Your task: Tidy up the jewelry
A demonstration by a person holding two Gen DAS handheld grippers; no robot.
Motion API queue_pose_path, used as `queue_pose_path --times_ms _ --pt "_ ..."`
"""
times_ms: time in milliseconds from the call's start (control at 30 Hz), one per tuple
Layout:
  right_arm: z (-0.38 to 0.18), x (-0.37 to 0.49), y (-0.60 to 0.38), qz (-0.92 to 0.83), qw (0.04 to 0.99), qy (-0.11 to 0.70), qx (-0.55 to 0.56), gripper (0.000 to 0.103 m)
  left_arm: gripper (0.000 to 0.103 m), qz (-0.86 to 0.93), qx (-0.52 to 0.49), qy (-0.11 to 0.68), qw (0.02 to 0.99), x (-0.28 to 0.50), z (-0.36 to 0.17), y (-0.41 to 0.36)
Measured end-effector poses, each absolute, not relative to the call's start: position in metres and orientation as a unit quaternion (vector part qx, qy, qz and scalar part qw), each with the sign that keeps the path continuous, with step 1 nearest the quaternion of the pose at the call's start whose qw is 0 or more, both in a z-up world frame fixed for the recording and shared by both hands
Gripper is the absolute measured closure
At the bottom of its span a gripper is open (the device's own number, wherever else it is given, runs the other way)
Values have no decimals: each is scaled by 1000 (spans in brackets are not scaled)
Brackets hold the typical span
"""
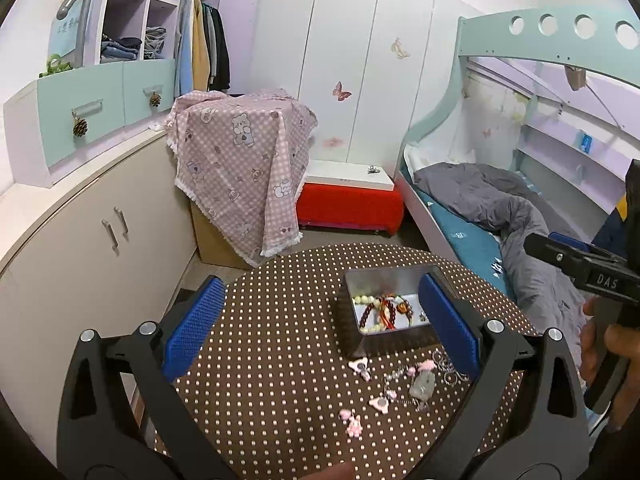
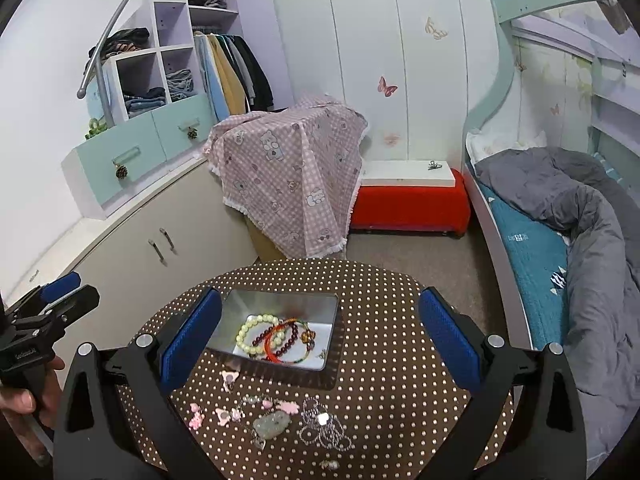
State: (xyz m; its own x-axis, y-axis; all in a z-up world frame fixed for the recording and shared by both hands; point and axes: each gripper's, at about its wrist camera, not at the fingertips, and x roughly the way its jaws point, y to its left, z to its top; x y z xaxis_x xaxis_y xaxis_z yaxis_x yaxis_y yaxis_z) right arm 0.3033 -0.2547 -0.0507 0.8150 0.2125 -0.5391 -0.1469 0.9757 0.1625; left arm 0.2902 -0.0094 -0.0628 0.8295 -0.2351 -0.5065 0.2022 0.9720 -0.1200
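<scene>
Tin (image 2: 276,304) holds four bracelets (image 2: 276,338) — both claws, left (image 1: 320,320) and right (image 2: 320,336), gape empty.

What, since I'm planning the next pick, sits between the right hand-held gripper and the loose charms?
Nothing visible. The right hand-held gripper is open above the table, and the loose charms lie uncovered, nearer than the tin.

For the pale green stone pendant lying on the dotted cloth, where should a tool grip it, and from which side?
Likely from straight above, pads closing across the narrow width of the pale green pendant. It lies flat on the dotted tablecloth, so only its edges offer purchase. Pink charms and a silver chain crowd its sides, so a low sideways approach would drag them. The right tool, open, sits nearest.
</scene>
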Motion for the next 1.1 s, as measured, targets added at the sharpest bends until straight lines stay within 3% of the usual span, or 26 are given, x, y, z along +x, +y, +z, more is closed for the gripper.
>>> queue_pose_path --times_ms 600,1100 --pt "-95 260 -271 66 940 331 55 8 7 -97 -7 303 948 261 -111 -5" --pt "-154 262 -265 67 914 397 58 8 8 -104 37 377 920 266 -172 -32"
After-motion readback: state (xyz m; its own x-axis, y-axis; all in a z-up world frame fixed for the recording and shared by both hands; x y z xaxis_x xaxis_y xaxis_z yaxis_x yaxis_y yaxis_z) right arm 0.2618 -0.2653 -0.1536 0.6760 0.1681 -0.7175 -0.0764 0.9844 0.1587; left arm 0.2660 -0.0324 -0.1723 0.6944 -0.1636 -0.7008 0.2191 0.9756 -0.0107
